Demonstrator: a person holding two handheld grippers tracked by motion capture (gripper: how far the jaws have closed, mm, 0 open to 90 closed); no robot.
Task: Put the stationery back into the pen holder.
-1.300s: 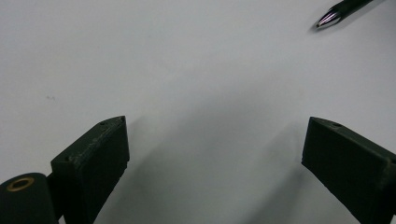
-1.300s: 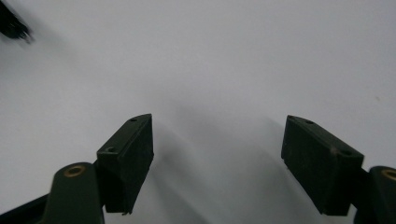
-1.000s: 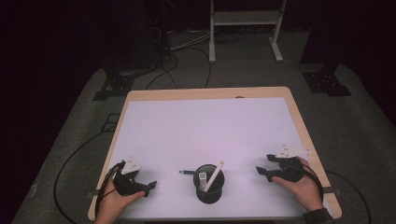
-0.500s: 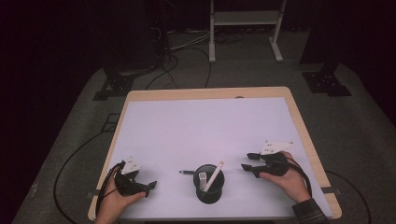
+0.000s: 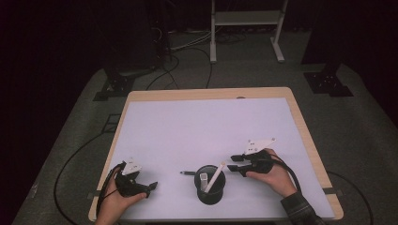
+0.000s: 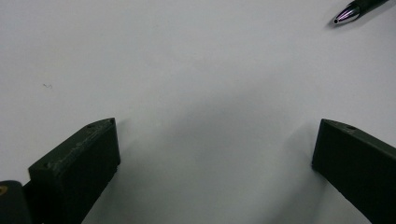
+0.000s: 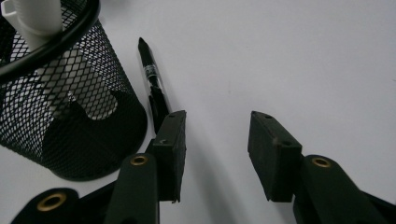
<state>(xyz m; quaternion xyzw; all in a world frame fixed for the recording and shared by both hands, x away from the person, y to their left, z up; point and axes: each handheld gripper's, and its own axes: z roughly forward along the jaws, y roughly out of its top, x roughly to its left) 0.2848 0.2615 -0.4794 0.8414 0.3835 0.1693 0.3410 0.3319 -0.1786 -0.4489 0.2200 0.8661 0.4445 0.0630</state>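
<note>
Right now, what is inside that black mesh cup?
The mesh cup holds two white pens, both sticking above the rim. Its dark bottom cannot be made out, so smaller things could lie there.

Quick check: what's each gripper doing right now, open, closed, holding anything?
Left gripper: open, nothing between its jaws.
Right gripper: open, holding nothing; jaws have just been closing beside the pen.

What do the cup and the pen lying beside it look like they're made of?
The cup looks like black wire mesh, probably coated metal: its wall is an open lattice you can see through, under a solid rim. The pen looks like glossy black plastic with a shiny metal-looking tip; the barrel catches highlights.
</note>
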